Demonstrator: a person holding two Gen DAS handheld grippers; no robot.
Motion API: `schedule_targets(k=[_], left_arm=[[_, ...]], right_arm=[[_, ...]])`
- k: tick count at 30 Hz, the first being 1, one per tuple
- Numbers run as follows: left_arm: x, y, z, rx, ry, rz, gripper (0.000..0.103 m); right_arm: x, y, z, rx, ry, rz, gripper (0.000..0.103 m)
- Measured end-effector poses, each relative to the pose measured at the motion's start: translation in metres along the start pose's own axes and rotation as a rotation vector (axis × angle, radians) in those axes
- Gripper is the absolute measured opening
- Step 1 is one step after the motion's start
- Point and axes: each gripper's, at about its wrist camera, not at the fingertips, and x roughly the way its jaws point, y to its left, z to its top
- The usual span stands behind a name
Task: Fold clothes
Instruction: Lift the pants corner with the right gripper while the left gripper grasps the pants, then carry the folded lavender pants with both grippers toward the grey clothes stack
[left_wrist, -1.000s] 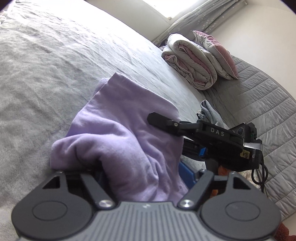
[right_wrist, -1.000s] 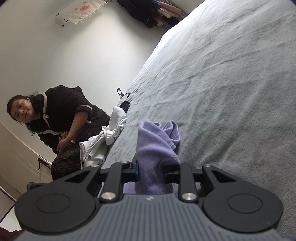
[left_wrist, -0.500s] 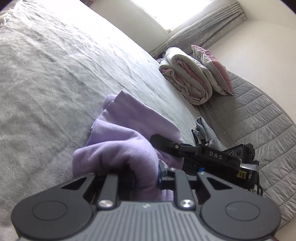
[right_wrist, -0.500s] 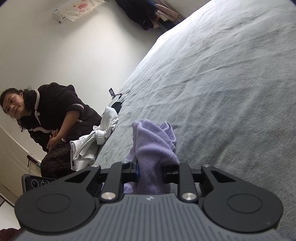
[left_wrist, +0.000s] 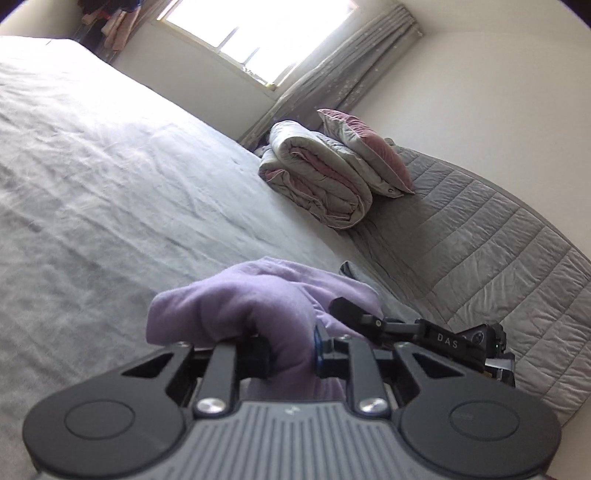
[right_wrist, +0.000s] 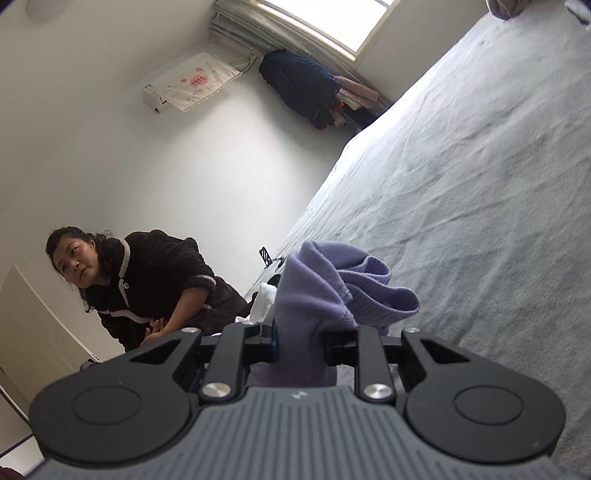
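A lilac garment (left_wrist: 251, 299) is bunched up above the grey bed sheet (left_wrist: 110, 184). My left gripper (left_wrist: 291, 354) is shut on a thick fold of it, low in the left wrist view. Just to its right a black finger (left_wrist: 354, 314) of my right gripper reaches into the same cloth. In the right wrist view my right gripper (right_wrist: 299, 339) is shut on another fold of the lilac garment (right_wrist: 325, 288), whose hem flops over to the right. The cloth hides the pads of both grippers.
A folded duvet (left_wrist: 317, 181) and a pink pillow (left_wrist: 369, 147) lie at the head of the bed on a quilted grey cover (left_wrist: 498, 258). A small grey garment (left_wrist: 351, 267) lies behind the lilac one. A person (right_wrist: 159, 280) crouches by the bed's edge beside white clothes (right_wrist: 264, 299).
My left gripper's jaws have closed on the lilac garment. Both grippers have risen and tilted up, and the cloth has come up off the sheet with them.
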Motion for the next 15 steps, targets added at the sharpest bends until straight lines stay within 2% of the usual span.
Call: schedule_targets(k=[4, 7, 13, 15], left_arm=[[0.028, -0.029, 0.026, 0.111, -0.003, -0.067, 0.02], [0.061, -0.05, 0.044, 0.155, 0.005, -0.14, 0.02], [0.153, -0.1, 0.063, 0.245, 0.075, -0.28, 0.02], [0.188, -0.119, 0.065, 0.275, 0.099, -0.304, 0.02]], right_arm=[[-0.035, 0.016, 0.02, -0.079, -0.12, -0.036, 0.025], [-0.066, 0.022, 0.038, -0.127, -0.219, -0.069, 0.025], [-0.134, 0.004, 0.078, -0.152, -0.43, -0.156, 0.025], [-0.153, -0.009, 0.089, -0.148, -0.49, -0.195, 0.025]])
